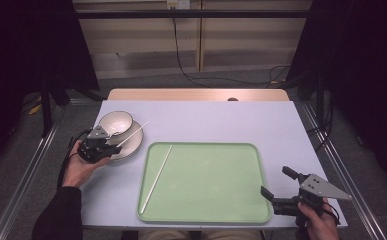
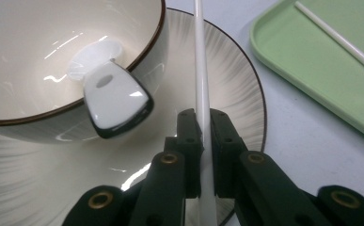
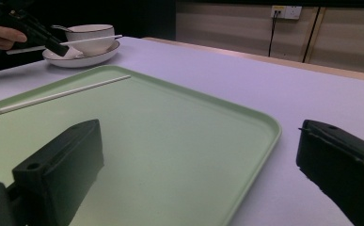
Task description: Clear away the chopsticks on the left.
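Observation:
My left gripper [image 2: 205, 127] is shut on a white chopstick [image 2: 201, 70], which runs up between its pads over the rim of a white plate [image 2: 231, 80]. On that plate stands a bowl [image 2: 29, 47] with a white spoon [image 2: 114, 96] leaning over its edge. From the high view the held chopstick [image 1: 131, 134] slants across the plate [image 1: 133, 146] beside the bowl [image 1: 115, 122], with my left gripper [image 1: 115, 146] at its lower end. A second chopstick [image 1: 157, 177] lies on the green tray [image 1: 206, 185]. My right gripper [image 1: 277, 183] stands open at the tray's near right corner, nothing between its jaws.
The tray [image 3: 161, 127] takes up the middle of the pale table [image 1: 221, 120]. A wooden strip [image 1: 196, 94] borders the table's far edge, and metal rails run along both sides. Cables lie on the floor beyond.

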Available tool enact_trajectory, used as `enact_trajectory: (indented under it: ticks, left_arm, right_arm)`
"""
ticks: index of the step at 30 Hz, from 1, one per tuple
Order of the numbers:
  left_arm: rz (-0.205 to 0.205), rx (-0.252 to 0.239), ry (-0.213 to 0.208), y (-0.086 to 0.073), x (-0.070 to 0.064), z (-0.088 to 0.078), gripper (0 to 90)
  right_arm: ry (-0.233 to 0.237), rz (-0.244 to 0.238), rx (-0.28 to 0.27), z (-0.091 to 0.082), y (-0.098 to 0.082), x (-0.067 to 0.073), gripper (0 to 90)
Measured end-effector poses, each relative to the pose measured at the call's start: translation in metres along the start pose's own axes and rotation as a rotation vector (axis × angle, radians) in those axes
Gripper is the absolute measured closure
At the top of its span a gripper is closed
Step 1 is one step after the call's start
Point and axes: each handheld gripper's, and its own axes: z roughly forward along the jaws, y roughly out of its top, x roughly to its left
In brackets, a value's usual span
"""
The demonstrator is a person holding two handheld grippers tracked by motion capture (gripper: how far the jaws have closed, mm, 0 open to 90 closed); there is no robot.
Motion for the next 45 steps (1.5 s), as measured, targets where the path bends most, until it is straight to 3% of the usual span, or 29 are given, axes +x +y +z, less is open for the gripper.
enact_trajectory:
  ticks: [4, 5, 12, 13, 18, 21, 23, 26, 29, 33, 36, 38, 39, 41, 45]
  left_arm:
    - [0.002, -0.004, -0.005, 0.001, -0.005, -0.002, 84.4]
    - [-0.005, -0.017, 0.007, 0.002, -0.006, -0.003, 84.4]
    - [-0.04, -0.012, -0.02, 0.003, -0.012, -0.01, 84.4]
    - [-0.06, -0.023, -0.029, 0.003, -0.015, -0.01, 84.4]
    - [-0.067, -0.062, -0.023, 0.006, -0.023, -0.019, 84.4]
    - [-0.095, -0.074, 0.009, 0.007, -0.027, -0.022, 84.3]
    - [-0.123, -0.079, -0.012, 0.007, -0.028, -0.024, 84.3]
    - [-0.132, -0.094, -0.027, 0.005, -0.031, -0.025, 84.4]
    - [-0.146, -0.101, -0.016, 0.003, -0.034, -0.027, 84.4]
    - [-0.131, -0.119, -0.004, 0.0, -0.043, -0.032, 84.3]
    - [-0.151, -0.118, 0.004, 0.0, -0.049, -0.036, 84.4]
    - [-0.14, -0.102, 0.045, 0.0, -0.054, -0.037, 84.5]
    - [-0.164, -0.111, 0.021, 0.0, -0.055, -0.036, 84.5]
    - [-0.15, -0.086, 0.039, 0.0, -0.059, -0.035, 84.5]
    - [-0.168, -0.099, 0.012, 0.0, -0.067, -0.035, 84.5]
  right_arm:
    - [0.002, 0.002, 0.002, 0.0, 0.0, 0.0, 0.8]
    - [0.0, -0.001, 0.002, 0.0, 0.0, 0.0, 0.8]
    - [-0.001, 0.002, -0.002, 0.0, 0.0, 0.0, 0.8]
    - [-0.003, 0.002, -0.005, 0.0, 0.0, 0.0, 0.8]
    - [-0.001, 0.006, -0.005, 0.0, 0.0, -0.001, 0.8]
    - [0.001, 0.004, -0.009, -0.001, 0.001, 0.0, 0.8]
    - [-0.002, 0.006, -0.015, -0.001, 0.001, 0.0, 0.9]
    - [-0.003, 0.004, -0.017, -0.002, 0.001, -0.001, 1.0]
    - [-0.005, 0.006, -0.019, -0.002, 0.001, -0.001, 1.1]
    - [-0.007, 0.004, -0.02, -0.002, 0.001, -0.001, 1.0]
    - [-0.004, 0.001, -0.019, -0.002, 0.001, -0.001, 1.0]
    - [-0.003, 0.003, -0.022, -0.002, 0.002, 0.0, 1.1]
    - [-0.003, 0.003, -0.022, -0.002, 0.002, 0.0, 1.1]
    - [-0.008, 0.001, -0.024, -0.002, 0.002, 0.0, 1.1]
    - [-0.005, -0.004, -0.026, -0.003, 0.002, 0.0, 1.1]
